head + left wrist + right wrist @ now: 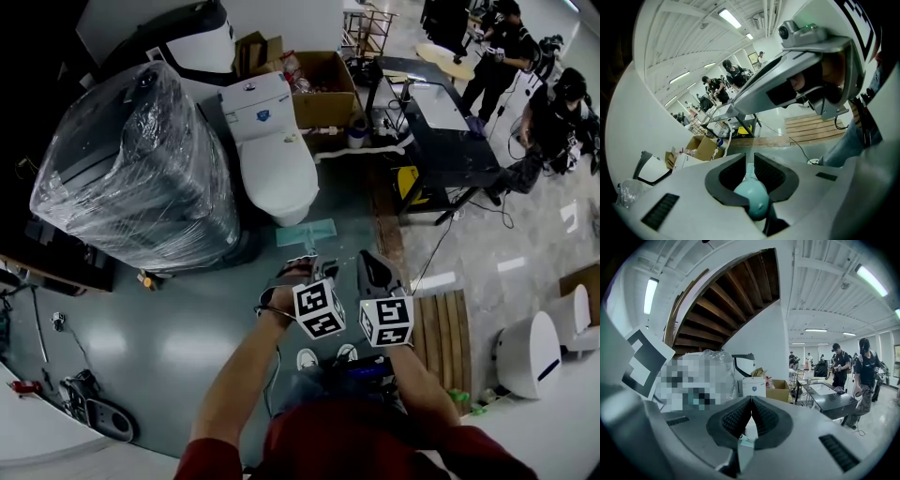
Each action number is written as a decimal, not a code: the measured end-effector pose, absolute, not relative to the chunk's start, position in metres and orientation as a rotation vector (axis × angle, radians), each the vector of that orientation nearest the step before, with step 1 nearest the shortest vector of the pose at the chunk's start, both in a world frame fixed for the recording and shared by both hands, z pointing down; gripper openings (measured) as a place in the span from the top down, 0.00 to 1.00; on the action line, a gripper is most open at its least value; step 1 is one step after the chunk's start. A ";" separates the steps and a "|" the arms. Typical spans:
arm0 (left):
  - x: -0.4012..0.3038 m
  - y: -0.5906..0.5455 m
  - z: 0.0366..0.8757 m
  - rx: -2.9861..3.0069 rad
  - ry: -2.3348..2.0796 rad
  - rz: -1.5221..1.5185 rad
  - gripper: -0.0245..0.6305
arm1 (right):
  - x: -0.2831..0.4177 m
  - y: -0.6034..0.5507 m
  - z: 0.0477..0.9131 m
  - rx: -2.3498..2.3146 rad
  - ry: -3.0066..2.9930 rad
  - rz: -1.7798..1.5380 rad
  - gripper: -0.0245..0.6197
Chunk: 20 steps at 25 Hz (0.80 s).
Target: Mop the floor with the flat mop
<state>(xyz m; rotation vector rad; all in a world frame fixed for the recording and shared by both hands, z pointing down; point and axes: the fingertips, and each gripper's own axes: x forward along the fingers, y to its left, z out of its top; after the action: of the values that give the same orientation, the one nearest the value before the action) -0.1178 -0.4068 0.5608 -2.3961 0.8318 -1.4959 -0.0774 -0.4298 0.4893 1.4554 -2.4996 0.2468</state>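
Flat mop point(307, 232) has its teal head down on the grey floor point(178, 328), just in front of the white toilet point(272, 159) and between the toilet and the person. Left tongs point(302, 270) are clamped on the top of the mop: the left gripper view shows both pads pinching the handle right at its rounded teal end knob point(753, 199), with the shaft running away from the camera. Right tongs point(373, 267) are held just beside the left ones, off the handle line in the head view. Right gripper view shows the right tongs point(751, 400) with pads pressed together at the tips and nothing plainly gripped. A bit of white and teal shows through the gap below the tips, can't tell what it is. Plastic-wrapped bulk item point(131, 169) stands left of the toilet, nearly touching it. Open cardboard box point(323, 89) is behind the toilet. Black desk point(450, 141) is to the right, well apart from the mop head. Wooden slat platform point(450, 337) lies near the person's right side. Two people point(497, 52) stand at the far right, past the desk.
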 end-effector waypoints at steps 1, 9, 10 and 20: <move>-0.115 -0.407 0.561 -2.392 0.832 -1.502 0.87 | -0.073 -0.431 0.489 1.455 -2.503 0.250 0.94; -0.084 -0.408 0.566 -2.373 0.791 -1.557 0.87 | -0.038 -0.436 0.492 1.446 -2.536 0.291 0.94; -0.079 -0.407 0.567 -2.367 0.783 -1.568 0.87 | -0.033 -0.436 0.491 1.441 -2.542 0.296 0.94; -0.037 -0.393 0.585 -2.294 0.736 -1.654 0.86 | 0.022 -0.425 0.502 1.414 -2.561 0.333 0.94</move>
<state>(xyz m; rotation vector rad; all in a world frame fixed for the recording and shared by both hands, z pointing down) -0.0371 -0.3928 0.5852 -2.2936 0.7363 -1.6536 0.0216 -0.4252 0.5024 1.4141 -2.5608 0.3325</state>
